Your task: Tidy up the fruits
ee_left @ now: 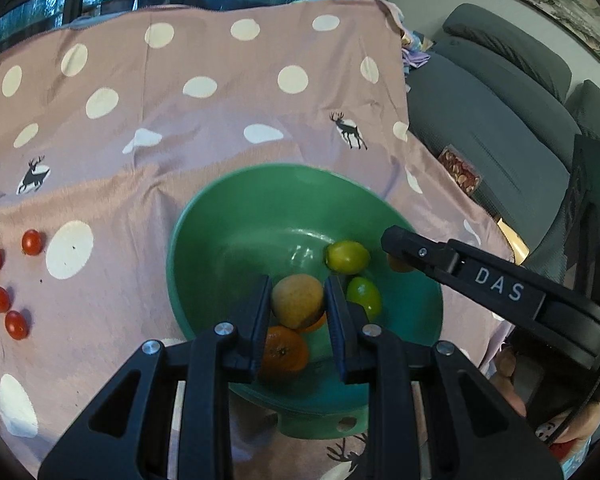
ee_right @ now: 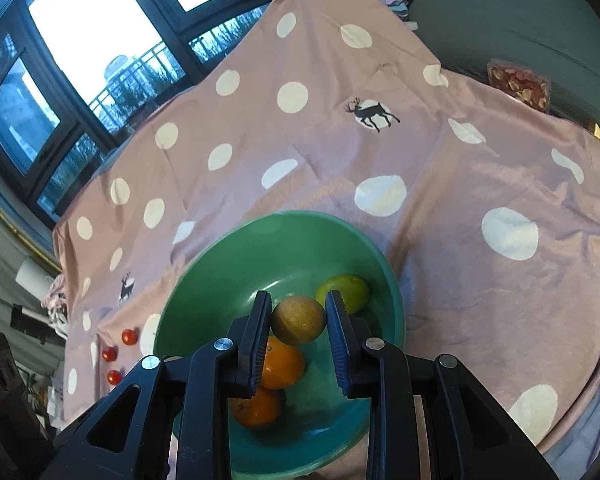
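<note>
— Your left gripper (ee_left: 297, 285) is pinching a tan fruit (ee_left: 296, 304), jaws nearly closed, above the green bowl (ee_left: 236, 216). Your right gripper (ee_right: 298, 300) is clamping a second tan fruit (ee_right: 298, 322).
— Releasing now?
— Be lowering beside the oranges (ee_left: 282, 354) first, then opening slowly.

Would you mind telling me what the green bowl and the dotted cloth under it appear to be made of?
The green bowl looks like glazed ceramic, possibly hard plastic: smooth, with soft window glints on its inner wall. The dotted cloth looks like a soft woven or brushed fabric: matte, creased and draped over the edges.
</note>
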A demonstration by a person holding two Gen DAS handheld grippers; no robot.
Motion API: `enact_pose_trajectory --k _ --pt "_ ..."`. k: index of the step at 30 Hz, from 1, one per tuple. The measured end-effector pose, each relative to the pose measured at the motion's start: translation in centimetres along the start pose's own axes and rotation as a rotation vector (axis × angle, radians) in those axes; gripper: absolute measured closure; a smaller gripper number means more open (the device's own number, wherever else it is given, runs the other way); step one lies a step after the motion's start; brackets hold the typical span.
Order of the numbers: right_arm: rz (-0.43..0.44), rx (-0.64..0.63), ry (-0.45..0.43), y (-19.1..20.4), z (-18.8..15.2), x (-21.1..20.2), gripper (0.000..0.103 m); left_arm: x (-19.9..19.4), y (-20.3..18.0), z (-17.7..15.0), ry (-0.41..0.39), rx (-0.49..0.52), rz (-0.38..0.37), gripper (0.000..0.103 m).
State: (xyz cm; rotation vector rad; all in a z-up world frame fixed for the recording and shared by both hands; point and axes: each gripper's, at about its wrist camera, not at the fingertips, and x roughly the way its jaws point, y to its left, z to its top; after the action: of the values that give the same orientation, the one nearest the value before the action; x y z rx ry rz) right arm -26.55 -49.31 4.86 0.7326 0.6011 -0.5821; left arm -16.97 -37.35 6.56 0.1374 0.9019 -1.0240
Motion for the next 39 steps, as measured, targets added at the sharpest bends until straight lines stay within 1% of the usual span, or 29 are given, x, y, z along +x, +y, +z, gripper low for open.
enact_pose_trajectory --k 6,14,25,35,39 --pt "-0.043 -0.017 0.022 0.1 -0.1 0.8 0.073 1.0 0.2 -0.1 0.028 -0.006 0.012 0.077" --pt "-0.055 -0.03 0.039 0.2 -0.2 1.4 0.073 1.8 0.4 -0.2 0.05 -0.012 0.022 0.077" --pt "-0.08 -0.045 0.056 0.3 -0.3 1.9 0.073 2.3 0.3 -0.3 0.052 -0.004 0.035 0.076" --pt "-0.111 -0.062 0.069 0.5 -0.5 2.1 0.073 2.5 0.5 -0.3 0.057 -0.02 0.022 0.076" --pt "-0.106 -0.055 0.078 0.4 -0.5 2.2 0.073 2.1 0.6 -0.4 0.046 -0.023 0.008 0.076"
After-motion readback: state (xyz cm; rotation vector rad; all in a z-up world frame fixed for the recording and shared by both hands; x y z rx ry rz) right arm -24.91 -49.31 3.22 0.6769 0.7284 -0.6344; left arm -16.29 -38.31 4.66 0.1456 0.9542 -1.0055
